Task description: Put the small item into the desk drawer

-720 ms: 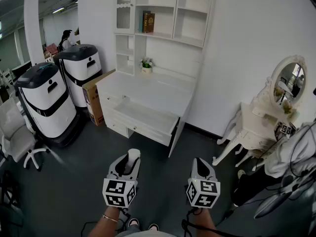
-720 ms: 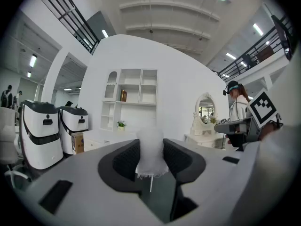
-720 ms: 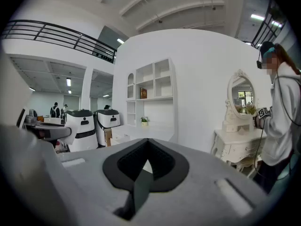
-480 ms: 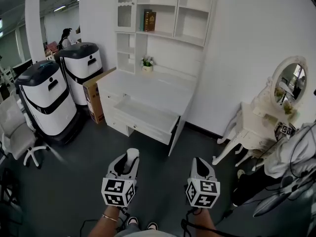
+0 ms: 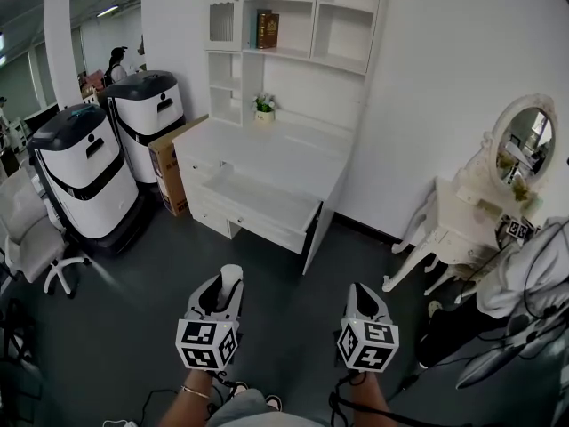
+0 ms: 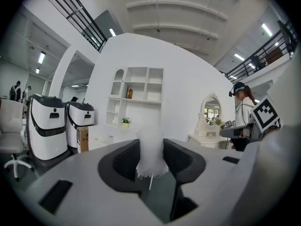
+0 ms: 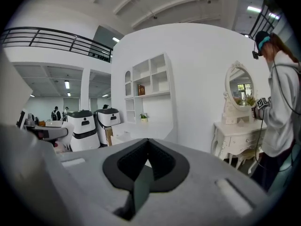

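Head view, left to right: two white machines (image 5: 84,163) stand at the far left, with a cardboard box (image 5: 165,173) just beside them. The desk (image 5: 267,154) follows, its drawer (image 5: 253,201) pulled out. My left gripper (image 5: 229,279) pinches the small item (image 5: 231,274), a white fluffy piece, between its pads. I hold it above the dark floor (image 5: 293,327), well apart from the drawer. My right gripper (image 5: 359,292) has its jaws pressed together with nothing between them. A vanity table (image 5: 462,225) stands at the right.

No legible text, numbers or brands, print on the brown books (image 5: 267,29) too small to read
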{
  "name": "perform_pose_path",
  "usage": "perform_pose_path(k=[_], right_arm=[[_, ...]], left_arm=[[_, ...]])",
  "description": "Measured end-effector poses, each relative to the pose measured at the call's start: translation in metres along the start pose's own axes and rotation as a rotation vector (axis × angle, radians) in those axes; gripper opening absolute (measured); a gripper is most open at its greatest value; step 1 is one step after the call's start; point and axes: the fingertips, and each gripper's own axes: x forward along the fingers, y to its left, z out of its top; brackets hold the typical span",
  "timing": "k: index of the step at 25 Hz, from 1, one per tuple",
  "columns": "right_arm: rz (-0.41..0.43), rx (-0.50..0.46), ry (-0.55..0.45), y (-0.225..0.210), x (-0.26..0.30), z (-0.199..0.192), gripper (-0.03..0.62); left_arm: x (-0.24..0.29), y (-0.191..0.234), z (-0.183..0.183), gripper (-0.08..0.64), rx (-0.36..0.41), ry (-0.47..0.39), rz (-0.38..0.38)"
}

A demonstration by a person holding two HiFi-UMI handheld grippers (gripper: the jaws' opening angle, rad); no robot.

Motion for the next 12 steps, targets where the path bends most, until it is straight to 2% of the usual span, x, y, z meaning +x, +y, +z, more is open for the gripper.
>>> perform_pose_path(k=[12], right_arm=[[-0.004,0.031,0.037,-0.02,0.037,-0.012,0.0]], left_arm=[[0.04,0.002,-0.012,0.155,-0.006,0.039,0.0]])
